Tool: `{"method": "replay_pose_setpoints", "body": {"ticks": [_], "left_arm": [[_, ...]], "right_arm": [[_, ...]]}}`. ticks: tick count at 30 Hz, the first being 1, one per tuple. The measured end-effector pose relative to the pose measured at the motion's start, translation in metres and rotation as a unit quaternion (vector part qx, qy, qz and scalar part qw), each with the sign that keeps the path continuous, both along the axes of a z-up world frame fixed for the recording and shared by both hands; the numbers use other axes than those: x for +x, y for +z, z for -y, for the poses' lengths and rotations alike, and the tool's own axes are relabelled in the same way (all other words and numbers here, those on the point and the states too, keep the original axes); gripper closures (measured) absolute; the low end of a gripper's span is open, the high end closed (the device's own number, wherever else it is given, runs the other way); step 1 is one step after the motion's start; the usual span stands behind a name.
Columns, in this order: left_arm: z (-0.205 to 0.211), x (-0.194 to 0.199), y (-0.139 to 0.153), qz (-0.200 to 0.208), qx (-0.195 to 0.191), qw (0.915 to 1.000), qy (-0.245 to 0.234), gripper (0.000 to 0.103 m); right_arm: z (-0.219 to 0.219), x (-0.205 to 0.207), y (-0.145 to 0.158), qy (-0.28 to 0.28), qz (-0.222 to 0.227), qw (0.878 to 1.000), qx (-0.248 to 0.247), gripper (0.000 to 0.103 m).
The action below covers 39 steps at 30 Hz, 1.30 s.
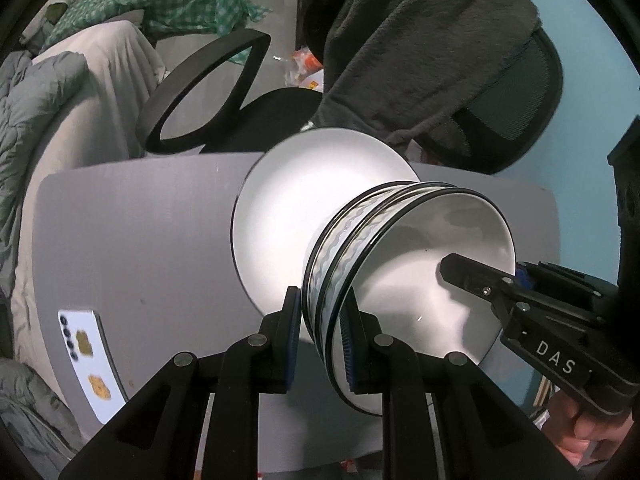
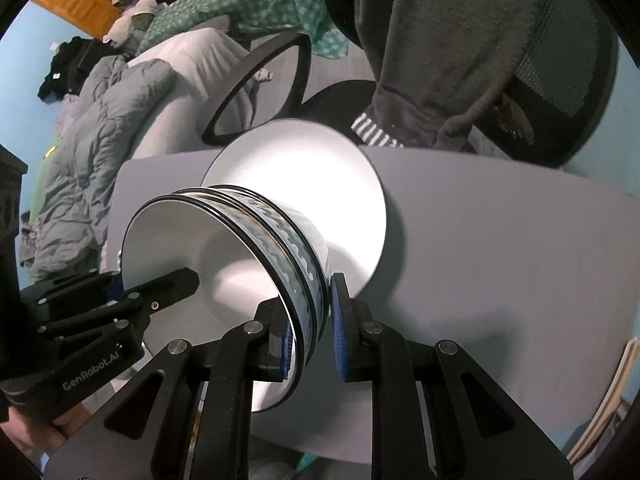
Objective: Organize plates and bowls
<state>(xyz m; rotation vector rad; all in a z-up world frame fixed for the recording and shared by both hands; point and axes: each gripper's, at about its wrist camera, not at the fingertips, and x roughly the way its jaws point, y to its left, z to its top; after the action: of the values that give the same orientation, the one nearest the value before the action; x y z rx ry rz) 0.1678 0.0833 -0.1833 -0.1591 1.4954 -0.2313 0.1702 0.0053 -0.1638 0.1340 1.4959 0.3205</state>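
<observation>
A: 2 grippers, left gripper (image 1: 320, 336) and right gripper (image 2: 310, 336), each clamp opposite rims of the nested bowls (image 1: 400, 280), held above the white plate (image 1: 288, 216) on the table (image 1: 140, 232).

B: Risk: uneven pull tilts the stack; a bowl could slip onto the plate.

Two black hand-held tongs, both pointing steeply down.
Left tongs (image 1: 322, 332) and right tongs (image 2: 310, 330) each clamp opposite rims, pads nearly closed.
</observation>
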Motion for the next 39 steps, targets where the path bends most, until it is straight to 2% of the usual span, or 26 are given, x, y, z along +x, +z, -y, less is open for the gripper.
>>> {"method": "replay_pose_setpoints", "body": {"ticks": [7,13,17,19,21,23,26,27,30,33,34,36,39], "left_arm": [[0.001,0.021,-0.02,-0.013,0.011,0.9999,0.0,0.085],[-0.004,0.029,-0.024,-0.012,-0.004,0.9997,0.021,0.085],[-0.005,0.025,-0.019,0.004,-0.008,0.9995,0.031,0.085],[-0.007,0.021,-0.013,0.022,0.004,0.9991,0.037,0.082],[-0.009,0.017,-0.004,0.037,0.011,0.9983,0.043,0.076],[-0.014,0.011,0.009,0.062,0.02,0.9966,0.051,0.069],[-0.02,0.002,0.033,0.101,0.03,0.9929,0.056,0.06],[-0.022,-0.001,0.042,0.116,0.032,0.991,0.059,0.056],[-0.027,-0.014,0.068,0.156,0.032,0.9851,0.066,0.055],[-0.03,-0.024,0.085,0.182,0.031,0.9803,0.07,0.053],[-0.031,-0.029,0.091,0.19,0.03,0.9787,0.072,0.047],[-0.032,-0.037,0.101,0.207,0.026,0.9751,0.074,0.042],[-0.032,-0.049,0.115,0.228,0.022,0.9704,0.077,0.041]], "right_arm": [[-0.004,0.024,-0.02,0.003,-0.027,1.0,-0.013,0.086],[-0.005,0.035,-0.028,0.003,-0.038,0.999,-0.022,0.087],[-0.006,0.036,-0.027,0.015,-0.037,0.999,-0.019,0.085],[-0.005,0.036,-0.026,0.019,-0.033,0.999,-0.017,0.083],[-0.004,0.035,-0.02,0.019,-0.017,0.999,-0.029,0.077],[-0.002,0.034,-0.01,0.018,0.004,0.999,-0.041,0.059],[0.003,0.033,0.009,0.015,0.038,0.998,-0.057,0.051],[0.005,0.032,0.013,0.014,0.046,0.997,-0.059,0.051],[0.013,0.027,0.037,0.01,0.085,0.994,-0.073,0.05],[0.018,0.018,0.059,0.009,0.119,0.989,-0.086,0.049],[0.02,0.015,0.067,0.008,0.13,0.987,-0.09,0.049],[0.023,0.007,0.08,0.007,0.147,0.985,-0.094,0.049],[0.026,-0.007,0.097,0.005,0.169,0.981,-0.096,0.049]]}}
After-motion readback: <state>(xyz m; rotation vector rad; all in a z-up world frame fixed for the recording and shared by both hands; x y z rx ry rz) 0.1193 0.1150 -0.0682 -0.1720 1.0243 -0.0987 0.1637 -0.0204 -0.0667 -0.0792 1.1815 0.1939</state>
